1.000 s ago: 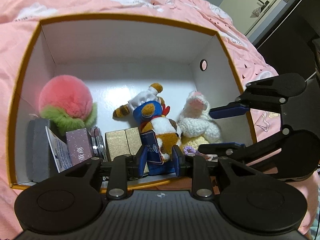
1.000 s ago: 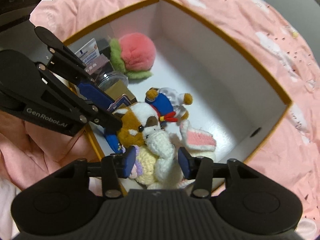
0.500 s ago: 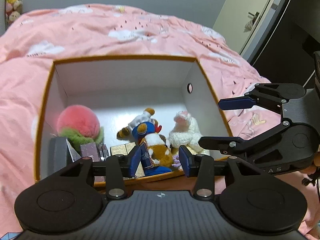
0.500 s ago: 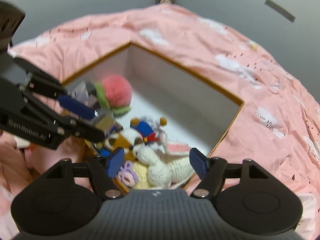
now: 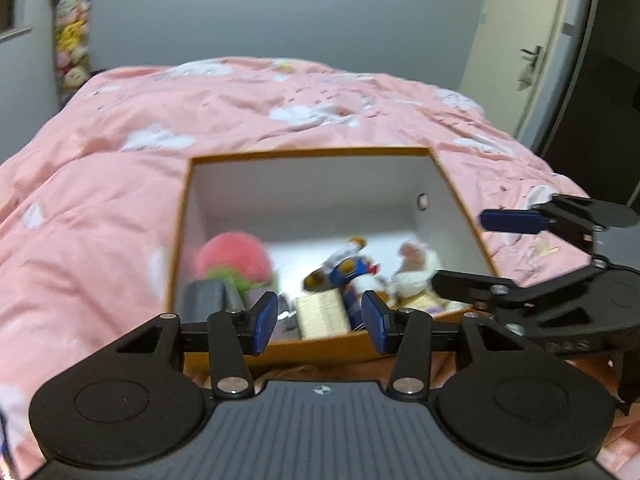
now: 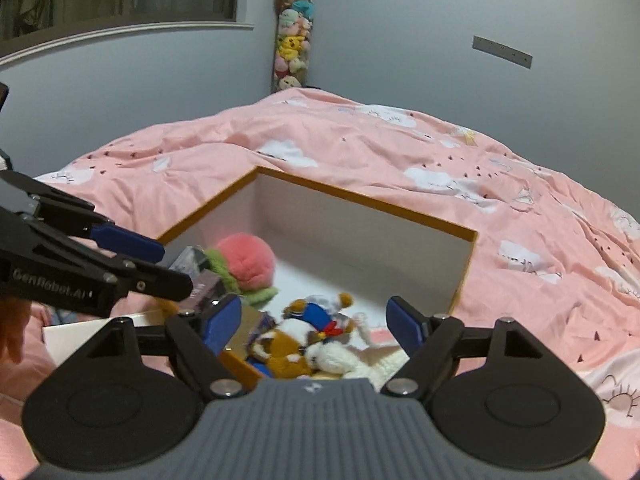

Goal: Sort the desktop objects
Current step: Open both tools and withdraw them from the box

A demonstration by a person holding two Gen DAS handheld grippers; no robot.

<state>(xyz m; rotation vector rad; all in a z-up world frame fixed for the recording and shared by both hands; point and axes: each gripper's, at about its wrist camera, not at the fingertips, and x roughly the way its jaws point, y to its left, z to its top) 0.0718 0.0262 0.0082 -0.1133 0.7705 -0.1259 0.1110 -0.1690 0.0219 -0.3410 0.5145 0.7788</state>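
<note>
Holding both grippers above the near edge of the box [image 5: 182, 216], you have nothing between either pair of blue pads. Your left gripper [image 5: 319, 322] has just been spreading its jaws and they stand apart, released, with only the box's near wall and contents seen through the gap. Your right gripper [image 6: 314, 326] has just been widening too; its jaws are released and empty, framing the toys below without touching them.

From your left wrist view, the box sits on the pink bedspread [image 5: 120, 160], orange-rimmed and white inside. At 9 o'clock inside it lies the pink plush ball [image 5: 232, 256] with a green base. At the centre is the blue-and-brown plush toy [image 5: 344, 270], and at 3 o'clock, just beside it, the cream knitted toy [image 5: 414, 276]. Along the near wall, at 6 o'clock, stands a gold box [image 5: 322, 314], and at 7 o'clock a grey block [image 5: 206, 304]; this part is blurred.

From your right wrist view, a brown-and-white plush dog [image 6: 286, 354] lies against the knitted toy at the box's near corner. Your right gripper shows at 3 o'clock in the left view, your left one at 9 o'clock in the right view
</note>
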